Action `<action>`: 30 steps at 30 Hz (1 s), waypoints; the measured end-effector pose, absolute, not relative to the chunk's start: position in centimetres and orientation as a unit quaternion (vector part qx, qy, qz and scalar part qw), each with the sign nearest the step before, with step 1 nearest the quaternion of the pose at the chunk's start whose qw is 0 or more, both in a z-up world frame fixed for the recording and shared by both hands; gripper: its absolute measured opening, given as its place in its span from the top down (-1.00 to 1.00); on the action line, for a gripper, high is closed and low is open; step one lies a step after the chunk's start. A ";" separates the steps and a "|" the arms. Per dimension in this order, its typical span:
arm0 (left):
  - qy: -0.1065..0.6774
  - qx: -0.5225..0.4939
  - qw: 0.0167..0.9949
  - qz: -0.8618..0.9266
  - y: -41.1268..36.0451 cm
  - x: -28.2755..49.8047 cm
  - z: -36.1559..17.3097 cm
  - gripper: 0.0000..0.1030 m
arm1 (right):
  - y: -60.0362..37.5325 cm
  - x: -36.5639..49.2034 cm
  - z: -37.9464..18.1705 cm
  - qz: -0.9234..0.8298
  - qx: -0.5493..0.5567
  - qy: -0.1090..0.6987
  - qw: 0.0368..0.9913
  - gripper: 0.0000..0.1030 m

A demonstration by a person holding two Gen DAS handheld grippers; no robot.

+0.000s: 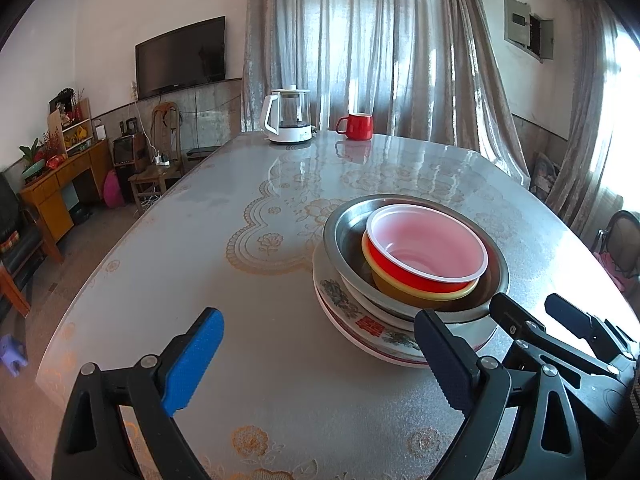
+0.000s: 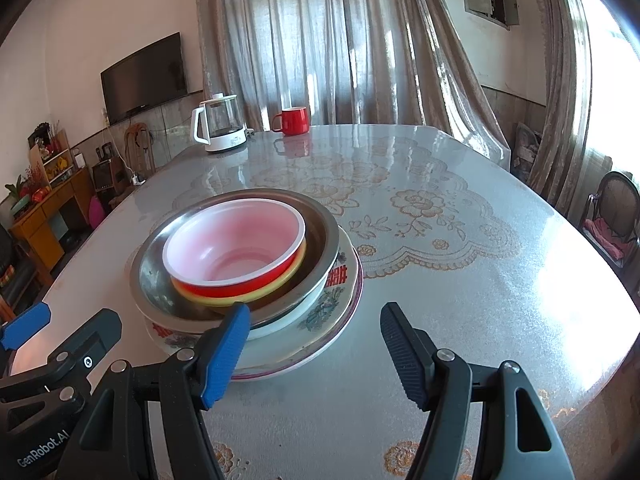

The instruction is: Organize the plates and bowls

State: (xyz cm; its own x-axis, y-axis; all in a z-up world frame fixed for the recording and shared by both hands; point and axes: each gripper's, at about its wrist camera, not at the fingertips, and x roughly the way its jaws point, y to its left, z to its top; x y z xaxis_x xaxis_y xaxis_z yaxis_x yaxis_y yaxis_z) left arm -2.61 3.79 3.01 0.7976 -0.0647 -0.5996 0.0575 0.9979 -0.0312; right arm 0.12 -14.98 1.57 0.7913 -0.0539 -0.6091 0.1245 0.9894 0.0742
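Already the dishes are sitting nested in one pile, so the sorting is looking finished or nearly so; any next move, I judge, is calling only for a check that the pile is sitting square, or a careful grip low on its rim to shift it whole.

Innermost, a red plastic bowl with a white inside (image 2: 234, 246) is sitting empty in a yellow plastic bowl (image 2: 240, 300), of which only the rim is showing. Both are resting inside a wide shallow steel basin (image 2: 320, 232), and that is lying in a white porcelain bowl (image 2: 276, 330), itself standing on a floral porcelain plate with red characters (image 2: 332, 308); a further plate edge may be lying beneath, though I cannot tell for certain. Nothing loose is showing in any of them.

Just near of the pile, the right hand-held gripper (image 2: 314, 354) is hovering with jaws apart and nothing between them, its blue finger overlapping the pile's near edge in the picture; whether it is touching I cannot tell. The left hand-held gripper (image 1: 318, 364) is likewise gaping empty, left of the pile.

Everything is standing on a bench covered in grey floral cloth (image 2: 460, 280). At the far edge a white-based glass kettle (image 2: 220, 126) and a red mug (image 2: 294, 120) are waiting, well apart from the pile.
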 end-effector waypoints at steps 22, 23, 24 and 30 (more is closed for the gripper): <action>0.319 -0.007 0.947 -0.037 3.8 -2.7 2.8 -0.87 | -14.9 0.0 1.5 -0.046 0.055 0.319 0.945 -0.33; 0.319 -0.007 0.947 -0.037 3.7 -2.7 2.8 -0.87 | -14.9 0.0 1.5 -0.046 0.055 0.319 0.945 -0.33; 0.319 -0.007 0.947 -0.037 3.7 -2.7 2.9 -0.87 | -14.9 0.0 1.5 -0.046 0.055 0.319 0.945 -0.33; 0.317 -0.009 0.947 -0.044 3.8 -2.6 2.8 -0.87 | -14.9 0.0 1.5 -0.046 0.055 0.319 0.945 -0.33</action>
State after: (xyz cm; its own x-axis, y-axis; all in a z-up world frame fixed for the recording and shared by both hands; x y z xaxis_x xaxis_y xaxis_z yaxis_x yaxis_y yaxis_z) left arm -2.59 3.78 2.81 0.7954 -0.0888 -0.5995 0.0768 0.9960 -0.0457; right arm 0.03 -14.94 1.47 0.7926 -0.0524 -0.6075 0.1225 0.9897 0.0744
